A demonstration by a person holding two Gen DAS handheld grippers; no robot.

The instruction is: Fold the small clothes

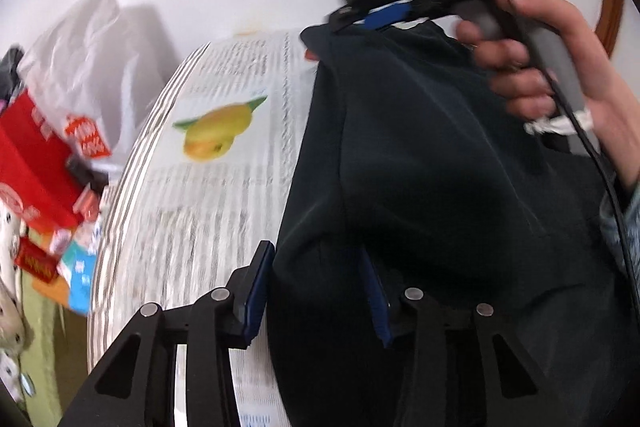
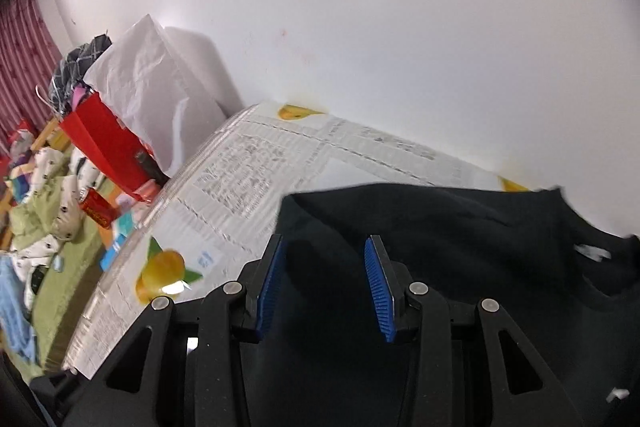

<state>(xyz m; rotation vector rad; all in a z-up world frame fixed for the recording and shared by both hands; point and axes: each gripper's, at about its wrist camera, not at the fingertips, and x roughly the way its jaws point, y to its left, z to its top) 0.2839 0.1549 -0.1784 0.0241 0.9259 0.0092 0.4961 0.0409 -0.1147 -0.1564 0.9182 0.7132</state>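
Note:
A dark garment (image 1: 440,187) lies spread on the table's printed cloth (image 1: 216,211). In the left wrist view my left gripper (image 1: 316,255) hangs over the garment's near left edge. Its blue pads stand apart with that edge between them, and I see no pinch. My right gripper (image 1: 360,17), held by a hand (image 1: 540,67), sits at the garment's far edge. In the right wrist view the right gripper (image 2: 325,241) is open above the flat dark garment (image 2: 460,227), with nothing pinched between its blue pads (image 2: 378,287).
A white wall runs close behind the table. Off the table's left edge stand a white paper bag (image 2: 148,79), a red bag (image 2: 104,143) and small boxes (image 1: 76,267). Further left, a green bed cover (image 2: 48,211) carries loose clothes.

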